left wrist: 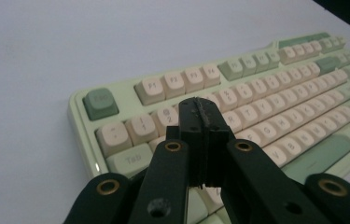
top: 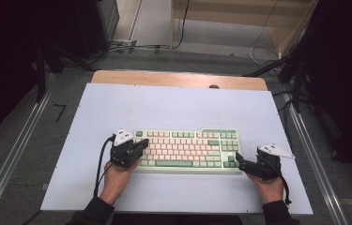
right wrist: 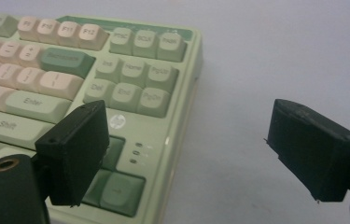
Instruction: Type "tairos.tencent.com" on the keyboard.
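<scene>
Keyboard [top: 187,151] lying flat at the near middle of the white table [top: 173,108]. Left gripper [top: 139,147], jaws closed together and empty, poised over the keys at its left end; right gripper [top: 239,161], jaws wide, straddles its right corner. Judged an early stage: no grasp made yet.

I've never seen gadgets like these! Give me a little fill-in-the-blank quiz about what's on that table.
1. Both grippers are at the two ends of a green and cream ____.
2. The left gripper has its jaws ____, above the number keys.
3. The right gripper has its jaws ____, astride the keyboard's corner by the arrow keys.
4. The white mat lies on a ____ table.

Missing words: keyboard; shut; open; wooden
</scene>
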A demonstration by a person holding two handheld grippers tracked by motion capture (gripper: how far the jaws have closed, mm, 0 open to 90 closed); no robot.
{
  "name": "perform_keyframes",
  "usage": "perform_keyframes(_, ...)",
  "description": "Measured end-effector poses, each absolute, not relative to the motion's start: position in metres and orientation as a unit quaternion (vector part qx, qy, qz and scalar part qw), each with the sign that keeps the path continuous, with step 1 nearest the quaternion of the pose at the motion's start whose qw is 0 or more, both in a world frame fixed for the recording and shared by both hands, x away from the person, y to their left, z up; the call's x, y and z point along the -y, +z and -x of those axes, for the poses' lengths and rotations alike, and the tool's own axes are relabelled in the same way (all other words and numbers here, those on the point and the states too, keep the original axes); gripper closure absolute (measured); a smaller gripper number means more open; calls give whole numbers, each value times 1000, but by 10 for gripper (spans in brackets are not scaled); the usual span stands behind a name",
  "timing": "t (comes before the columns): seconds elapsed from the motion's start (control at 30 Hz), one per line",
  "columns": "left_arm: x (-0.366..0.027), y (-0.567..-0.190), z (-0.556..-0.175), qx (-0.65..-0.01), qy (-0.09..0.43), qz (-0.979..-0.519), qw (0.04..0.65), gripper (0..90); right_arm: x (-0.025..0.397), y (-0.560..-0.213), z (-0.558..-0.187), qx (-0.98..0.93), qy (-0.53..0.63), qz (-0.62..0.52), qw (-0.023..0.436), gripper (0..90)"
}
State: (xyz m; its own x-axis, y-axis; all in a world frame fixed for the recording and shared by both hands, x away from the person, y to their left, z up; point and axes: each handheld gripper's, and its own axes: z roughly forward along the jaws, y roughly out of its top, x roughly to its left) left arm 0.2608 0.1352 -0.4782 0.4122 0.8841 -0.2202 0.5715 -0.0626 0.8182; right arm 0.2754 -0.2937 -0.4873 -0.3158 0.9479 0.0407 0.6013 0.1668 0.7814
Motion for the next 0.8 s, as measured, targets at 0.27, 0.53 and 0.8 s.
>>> perform_keyframes(0.27, -137, -486, -254, -518, 158, -722, 431, 900, 273, -486, -286, -743, 370, -509, 229, 112)
perform_keyframes(0.53, -132, -491, -257, -522, 157, -723, 425, 900, 269, -486, -288, -747, 371, -504, 226, 112)
perform_keyframes(0.8, -130, -492, -261, -523, 161, -725, 417, 900, 273, -486, -286, -743, 371, -508, 228, 112)
